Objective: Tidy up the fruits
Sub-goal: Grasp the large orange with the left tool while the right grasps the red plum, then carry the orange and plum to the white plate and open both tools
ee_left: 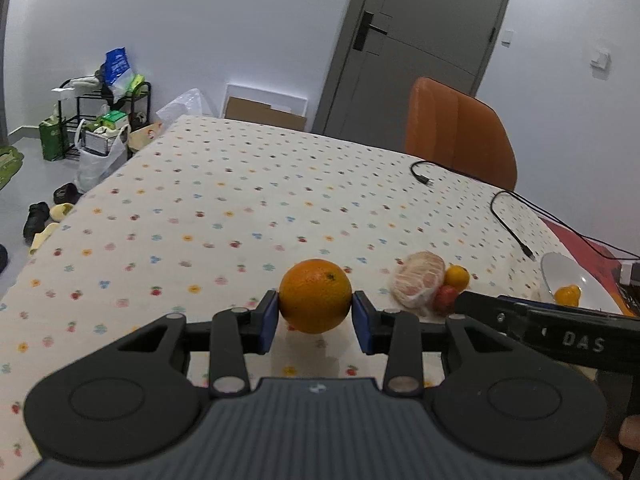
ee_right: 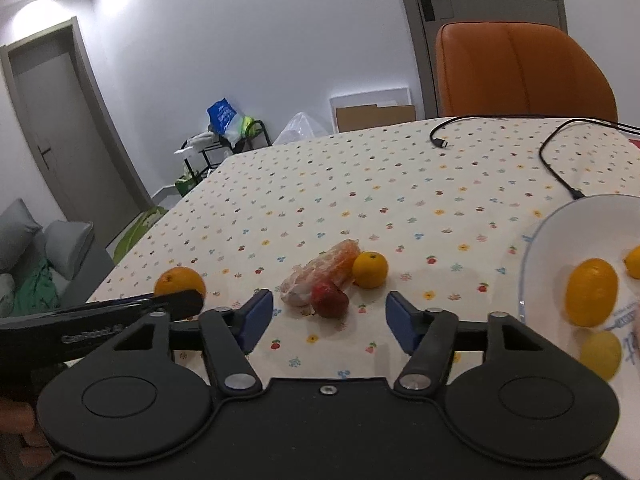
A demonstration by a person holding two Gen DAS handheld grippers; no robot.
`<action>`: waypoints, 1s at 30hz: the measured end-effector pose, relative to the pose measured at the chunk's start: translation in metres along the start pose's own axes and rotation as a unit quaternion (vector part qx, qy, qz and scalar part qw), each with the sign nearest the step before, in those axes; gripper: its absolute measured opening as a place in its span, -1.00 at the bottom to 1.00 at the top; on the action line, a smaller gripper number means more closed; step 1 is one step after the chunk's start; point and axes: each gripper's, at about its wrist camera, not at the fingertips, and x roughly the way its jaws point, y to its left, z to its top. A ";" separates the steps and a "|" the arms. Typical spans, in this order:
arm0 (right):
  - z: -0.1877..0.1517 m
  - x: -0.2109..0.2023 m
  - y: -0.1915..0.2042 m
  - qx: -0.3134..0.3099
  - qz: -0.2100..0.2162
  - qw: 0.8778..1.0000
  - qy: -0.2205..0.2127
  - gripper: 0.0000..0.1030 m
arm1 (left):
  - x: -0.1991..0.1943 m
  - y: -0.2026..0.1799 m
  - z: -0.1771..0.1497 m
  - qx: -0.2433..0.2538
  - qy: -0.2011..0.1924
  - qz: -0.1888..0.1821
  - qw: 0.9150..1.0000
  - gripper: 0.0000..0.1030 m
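Observation:
A large orange [ee_left: 315, 296] rests on the flower-print tablecloth [ee_left: 200, 220], and my left gripper [ee_left: 315, 322] is shut on it, blue pads against both sides. To its right lie a plastic-wrapped peeled citrus [ee_left: 420, 282], a small orange [ee_left: 457, 276] and a red fruit [ee_left: 446, 298]. My right gripper [ee_right: 330, 320] is open and holds nothing. The red fruit [ee_right: 330, 300] lies just ahead of its fingers, beside the wrapped citrus [ee_right: 320, 272] and the small orange [ee_right: 370, 269]. A white plate [ee_right: 560, 232] at the right holds three yellow-orange fruits [ee_right: 591, 298].
Two black cables [ee_right: 556, 160] run over the far right of the table. An orange chair [ee_right: 520, 72] stands behind the far edge. The table's left edge [ee_left: 80, 208] drops to a floor with bags, shoes and a black shelf [ee_left: 100, 120].

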 end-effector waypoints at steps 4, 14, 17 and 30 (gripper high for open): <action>0.002 0.010 0.003 0.002 -0.006 1.000 0.006 0.01 | -0.003 0.010 0.001 -0.007 -0.002 0.007 1.000 -0.27; -0.001 0.021 0.004 -0.002 -0.006 1.000 0.015 -0.57 | -0.012 0.021 0.003 -0.013 -0.011 0.014 1.000 -0.27; -0.005 0.012 0.004 -0.001 -0.004 1.000 0.009 -0.57 | -0.014 0.020 0.003 -0.014 -0.014 0.012 1.000 -0.26; -0.015 -0.030 0.000 0.035 0.006 0.999 -0.031 -0.57 | -0.017 -0.005 0.002 0.009 -0.016 -0.004 1.000 -0.27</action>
